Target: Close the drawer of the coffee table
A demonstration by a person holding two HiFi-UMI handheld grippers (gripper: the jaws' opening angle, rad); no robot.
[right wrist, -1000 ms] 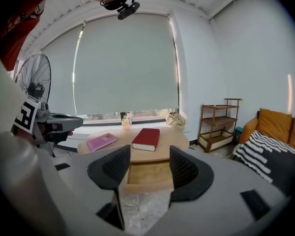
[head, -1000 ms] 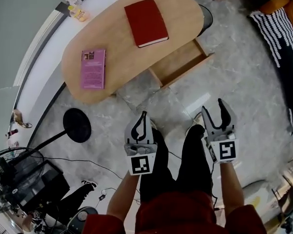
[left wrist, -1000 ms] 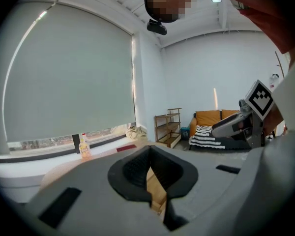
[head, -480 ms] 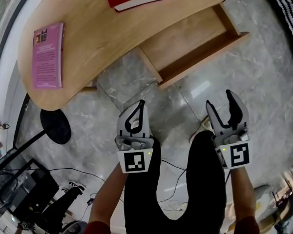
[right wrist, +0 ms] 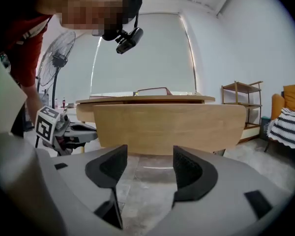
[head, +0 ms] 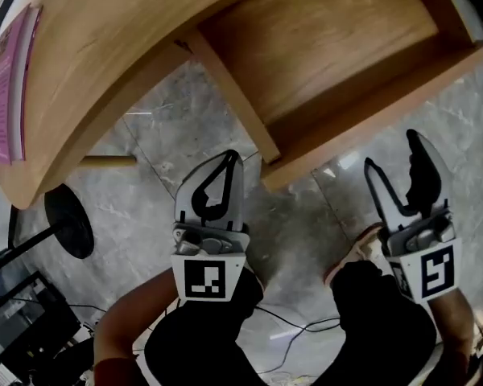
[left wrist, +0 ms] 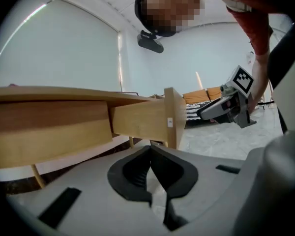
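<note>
Clearly open drawer point(head: 330, 55), perhaps book point(head: 6, 87) on table point(head: 105, 47)

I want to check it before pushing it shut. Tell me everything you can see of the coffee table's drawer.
The drawer is light wood, a shallow box with a plain front panel and no visible handle. It stands pulled out from under the coffee table top, its visible inside empty. Nothing touches its front.
</note>
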